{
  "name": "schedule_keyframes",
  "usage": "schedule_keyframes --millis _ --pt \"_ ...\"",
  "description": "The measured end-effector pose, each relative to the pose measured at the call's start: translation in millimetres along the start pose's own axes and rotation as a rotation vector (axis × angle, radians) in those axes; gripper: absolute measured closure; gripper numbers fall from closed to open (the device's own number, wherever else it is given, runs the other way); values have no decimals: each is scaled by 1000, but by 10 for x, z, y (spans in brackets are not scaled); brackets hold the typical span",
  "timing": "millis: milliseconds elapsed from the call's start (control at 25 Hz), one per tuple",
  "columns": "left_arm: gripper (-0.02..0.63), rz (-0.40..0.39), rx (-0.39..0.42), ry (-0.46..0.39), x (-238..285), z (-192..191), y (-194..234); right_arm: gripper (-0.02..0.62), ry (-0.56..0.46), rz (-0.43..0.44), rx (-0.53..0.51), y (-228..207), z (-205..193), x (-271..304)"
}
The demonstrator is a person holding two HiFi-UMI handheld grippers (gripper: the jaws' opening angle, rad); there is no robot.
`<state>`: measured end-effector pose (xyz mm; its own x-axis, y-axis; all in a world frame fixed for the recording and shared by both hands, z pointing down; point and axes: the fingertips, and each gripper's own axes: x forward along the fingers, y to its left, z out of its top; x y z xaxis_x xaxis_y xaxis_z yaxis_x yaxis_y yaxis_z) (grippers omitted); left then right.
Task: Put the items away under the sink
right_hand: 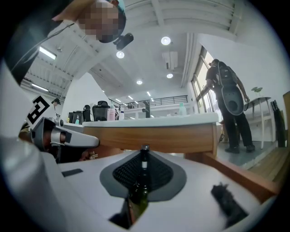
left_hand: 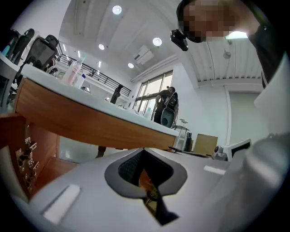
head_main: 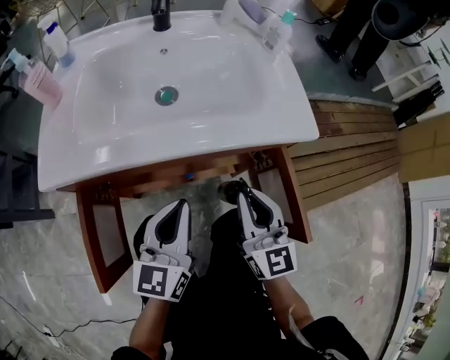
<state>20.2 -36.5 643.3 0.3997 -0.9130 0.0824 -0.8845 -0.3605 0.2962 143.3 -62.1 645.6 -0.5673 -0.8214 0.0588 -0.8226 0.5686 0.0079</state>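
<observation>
The right gripper is clamped on a dark green glass bottle. The bottle lies along the jaws, its body down by the camera and its thin neck and cap reaching out past the pads. From above, one dark round end of it shows just beside the gripper's tips, on the side toward the other gripper.

The left gripper sits close alongside, level with the right one. Its jaws are drawn together, and only a narrow slit is left between the pads. Something brownish shows through that slit, but I cannot tell what it is.

Straight ahead of both grippers and a little above them runs the wooden front board of the vanity, with the white sink basin resting on top. The cabinet underneath stands open. One wooden door is swung out to the left of the left gripper, and the other is just to the right of the right gripper.

Beyond the grippers, up on the basin's rim, a pink bottle and a white bottle with a blue top stand far off to the left. A black tap stands at the back, and more clear bottles are off to the right. Farther right of the right gripper, another person stands by the window, well apart from the vanity.
</observation>
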Motion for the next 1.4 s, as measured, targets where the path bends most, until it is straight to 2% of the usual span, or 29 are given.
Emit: schedule_keyframes --millis 240,480,1400 --pt "600 -17 22 -26 50 -445 147 548 -15 -18 -6 -76 -456 121" --pt "600 -34 18 -49 43 -650 197 548 -28 -34 -17 -160 -670 273" --pt "600 -34 36 -71 -136 -745 211 548 -40 -94 -38 -507 -802 779"
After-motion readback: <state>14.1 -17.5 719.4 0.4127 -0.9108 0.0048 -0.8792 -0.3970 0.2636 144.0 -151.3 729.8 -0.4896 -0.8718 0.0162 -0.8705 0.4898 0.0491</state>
